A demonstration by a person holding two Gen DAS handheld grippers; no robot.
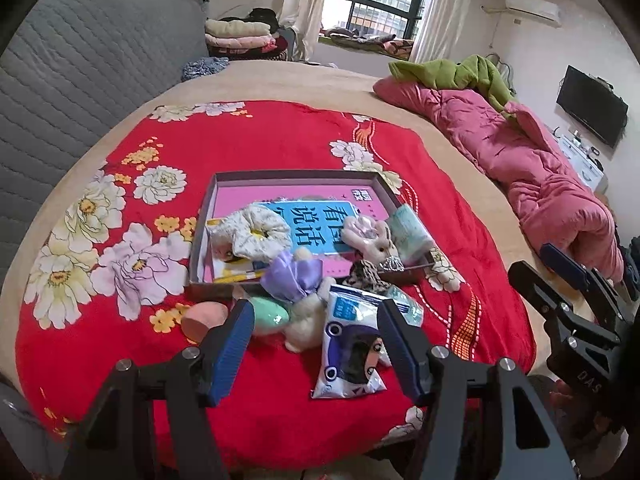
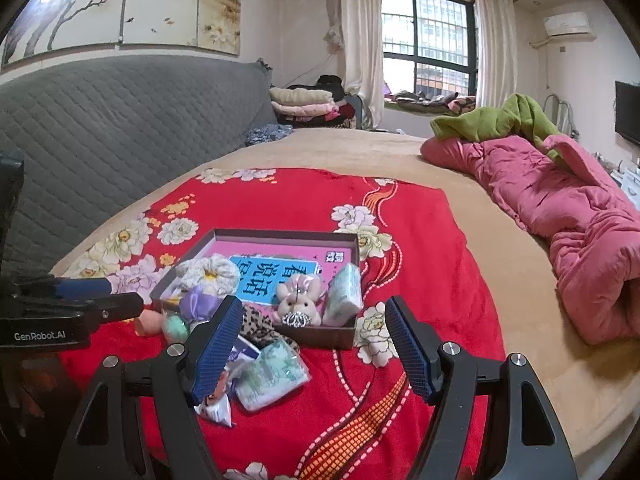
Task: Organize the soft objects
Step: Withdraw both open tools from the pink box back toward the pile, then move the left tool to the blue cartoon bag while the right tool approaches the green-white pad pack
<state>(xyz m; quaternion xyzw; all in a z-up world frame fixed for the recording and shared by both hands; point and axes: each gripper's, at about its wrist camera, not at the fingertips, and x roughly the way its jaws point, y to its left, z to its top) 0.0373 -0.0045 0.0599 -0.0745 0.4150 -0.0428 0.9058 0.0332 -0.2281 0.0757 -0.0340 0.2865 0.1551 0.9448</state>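
A shallow brown box (image 1: 298, 178) (image 2: 280, 236) lies on the red floral cloth. Inside are a floral scrunchie (image 1: 256, 232) (image 2: 210, 272), a pink plush rabbit (image 1: 370, 236) (image 2: 298, 298) and a tissue pack (image 1: 412, 234) (image 2: 344, 294). In front of the box lie a purple bow (image 1: 292, 276), a cream plush (image 1: 306, 322), a green sponge (image 1: 270, 314), a peach sponge (image 1: 202, 318), a cartoon tissue pack (image 1: 348, 352) and a leopard scrunchie (image 2: 258, 326). My left gripper (image 1: 316, 344) is open above the front items. My right gripper (image 2: 314, 348) is open above another green tissue pack (image 2: 272, 374).
The red cloth (image 1: 280, 140) covers a beige bed. A pink quilt (image 2: 560, 208) with a green blanket (image 2: 496, 118) lies along the right side. A grey quilted headboard (image 2: 120, 120) stands at the left. Folded clothes (image 2: 304, 106) sit at the back.
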